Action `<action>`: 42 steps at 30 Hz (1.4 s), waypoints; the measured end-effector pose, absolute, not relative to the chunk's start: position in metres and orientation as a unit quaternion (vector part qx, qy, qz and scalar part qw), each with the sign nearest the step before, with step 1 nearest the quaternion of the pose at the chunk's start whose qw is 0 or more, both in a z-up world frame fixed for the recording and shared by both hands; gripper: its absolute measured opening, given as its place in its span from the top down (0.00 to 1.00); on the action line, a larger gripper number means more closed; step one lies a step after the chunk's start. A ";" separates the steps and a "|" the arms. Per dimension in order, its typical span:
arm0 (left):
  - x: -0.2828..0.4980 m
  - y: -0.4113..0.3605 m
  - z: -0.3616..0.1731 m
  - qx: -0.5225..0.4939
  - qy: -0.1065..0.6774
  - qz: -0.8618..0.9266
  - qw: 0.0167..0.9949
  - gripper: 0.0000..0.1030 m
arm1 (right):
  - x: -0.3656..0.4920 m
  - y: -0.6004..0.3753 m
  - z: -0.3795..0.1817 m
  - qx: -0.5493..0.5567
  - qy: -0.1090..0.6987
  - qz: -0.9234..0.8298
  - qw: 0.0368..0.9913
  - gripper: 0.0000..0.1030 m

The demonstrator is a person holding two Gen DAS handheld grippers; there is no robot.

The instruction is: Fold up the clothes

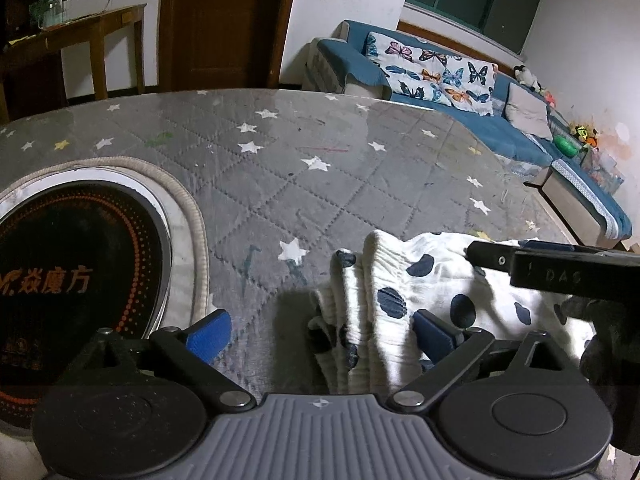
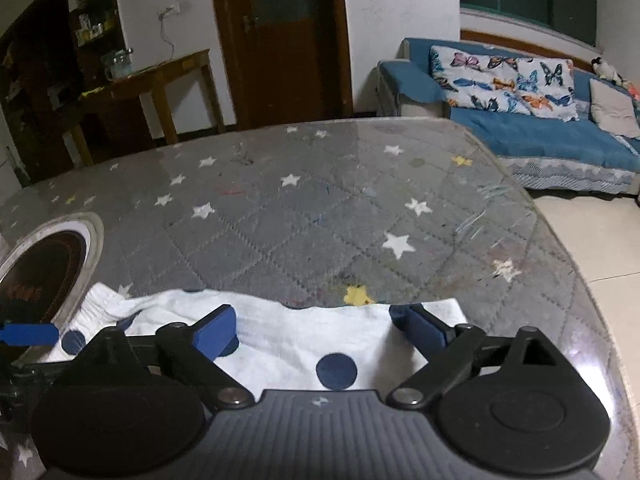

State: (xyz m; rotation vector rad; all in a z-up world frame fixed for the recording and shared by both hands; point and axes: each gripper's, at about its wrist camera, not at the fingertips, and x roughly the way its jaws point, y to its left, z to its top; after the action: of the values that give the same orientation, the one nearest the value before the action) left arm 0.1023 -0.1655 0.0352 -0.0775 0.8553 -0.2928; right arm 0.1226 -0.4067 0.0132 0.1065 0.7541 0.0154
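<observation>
A white garment with dark blue dots (image 1: 404, 280) lies bunched on the grey star-patterned table cover (image 1: 280, 168). My left gripper (image 1: 322, 334) is open, its blue fingertips either side of the garment's ribbed left edge. The right gripper's black body (image 1: 560, 268) crosses above the garment at the right of this view. In the right wrist view the garment (image 2: 304, 340) lies flat under my right gripper (image 2: 320, 334), which is open with fingertips over the cloth. The left gripper's blue tip (image 2: 28, 334) shows at the left edge.
A round black induction cooker (image 1: 72, 276) is set into the table at the left, also seen in the right wrist view (image 2: 44, 272). A blue sofa (image 1: 460, 92) stands behind on the right. A wooden door and side table stand behind. The table's right edge drops to tiled floor (image 2: 600, 232).
</observation>
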 end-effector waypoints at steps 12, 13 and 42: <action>0.098 -0.160 0.039 -0.033 0.405 -0.143 0.902 0.01 | 0.107 -0.392 0.015 0.029 0.358 0.028 0.933 0.00; 0.097 -0.159 0.040 -0.033 0.404 -0.143 0.903 0.00 | 0.102 -0.391 0.017 0.028 0.352 0.030 0.935 0.00; 0.067 -0.152 0.045 -0.023 0.381 -0.152 0.912 0.00 | 0.014 -0.358 0.002 -0.006 0.336 0.043 0.941 0.00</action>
State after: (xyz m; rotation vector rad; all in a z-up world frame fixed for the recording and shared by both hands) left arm 0.0668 -0.1520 0.0449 -0.0473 0.7842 -0.3125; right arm 0.0141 -0.3580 0.0021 -0.0116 0.6862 0.0870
